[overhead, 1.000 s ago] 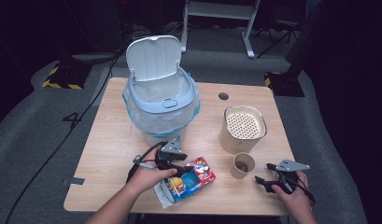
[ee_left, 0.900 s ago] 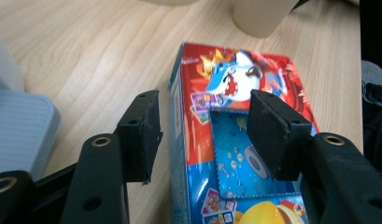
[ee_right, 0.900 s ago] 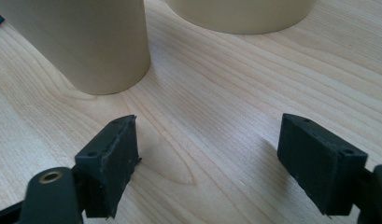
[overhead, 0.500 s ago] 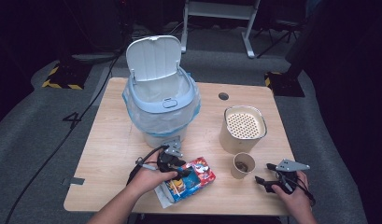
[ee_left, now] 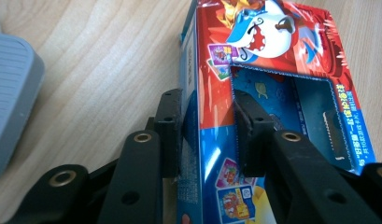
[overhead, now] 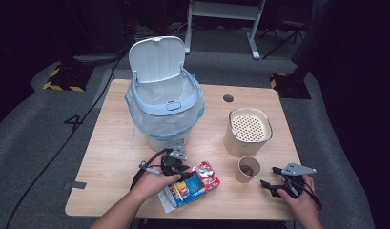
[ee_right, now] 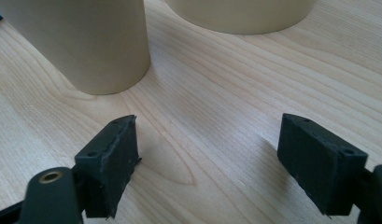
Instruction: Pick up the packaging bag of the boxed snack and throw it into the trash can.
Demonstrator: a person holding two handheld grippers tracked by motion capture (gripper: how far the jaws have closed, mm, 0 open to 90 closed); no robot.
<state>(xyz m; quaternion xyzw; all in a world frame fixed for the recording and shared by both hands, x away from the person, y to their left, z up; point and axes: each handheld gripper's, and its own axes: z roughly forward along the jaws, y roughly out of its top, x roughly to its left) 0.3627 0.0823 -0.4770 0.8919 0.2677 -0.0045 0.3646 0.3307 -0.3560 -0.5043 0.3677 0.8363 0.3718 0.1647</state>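
Left gripper (ee_left: 205, 133) fingers clamp the box (ee_left: 272, 93) wall – thin card may buckle; right gripper (ee_right: 207, 163) open, idle.

A white "4" is marked on the grey floor (overhead: 74, 122) left of the table. The snack box (ee_left: 277, 84) carries small Chinese print down its edge — too fine to read.

Box (ee_left: 254, 88) cut off at top and bottom edges in left gripper view, print too small to read. Paper cup (ee_right: 81, 42) and canister (ee_right: 240, 14) cropped at top in right gripper view. Cup contents in high view unclear.
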